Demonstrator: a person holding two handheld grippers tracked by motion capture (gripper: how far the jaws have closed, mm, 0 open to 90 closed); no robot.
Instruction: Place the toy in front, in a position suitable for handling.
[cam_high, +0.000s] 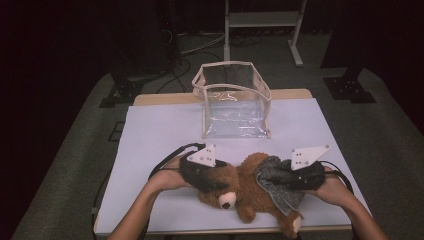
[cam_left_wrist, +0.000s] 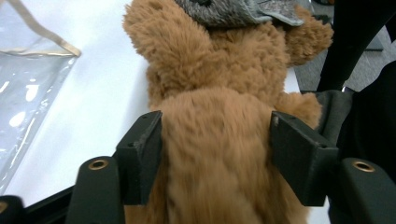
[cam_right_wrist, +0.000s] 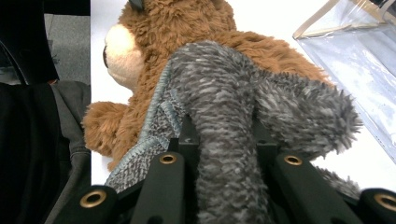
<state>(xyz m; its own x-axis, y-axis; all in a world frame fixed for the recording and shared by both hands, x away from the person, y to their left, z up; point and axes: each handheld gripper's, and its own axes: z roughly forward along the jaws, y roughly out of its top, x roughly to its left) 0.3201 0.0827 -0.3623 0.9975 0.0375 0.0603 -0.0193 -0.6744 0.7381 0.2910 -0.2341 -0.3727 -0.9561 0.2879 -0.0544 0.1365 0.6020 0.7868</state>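
Subject: a brown plush teddy bear (cam_high: 240, 185) lying near the front edge of the white tabletop (cam_high: 150, 140), head towards the person, with a cream muzzle and dark nose turned to the front edge. The fur is long, tan-brown and shaggy. A grey knitted garment (cam_high: 275, 182) with a fuzzy, flecked surface and a stitched blue-grey hem covers its lower body, on the right in the high view; one brown foot with a pale sole protrudes at the front edge.

Left tongs (cam_left_wrist: 215, 154): the two black jaws stand on either side of the bear's head. In the left gripper view the plush fills the gap between them, and the pads lie against the fur on both sides; whether they press or merely rest there cannot be told.

Right tongs (cam_right_wrist: 223, 140): clenched on a bunched fold of the grey knitted garment, which rises between the jaws and spreads out beyond them.

Behind the bear, well apart, a clear plastic bag (cam_high: 232, 102) with beige trim stands open and upright at mid-tabletop. The person's forearms enter from the bottom of the high view.
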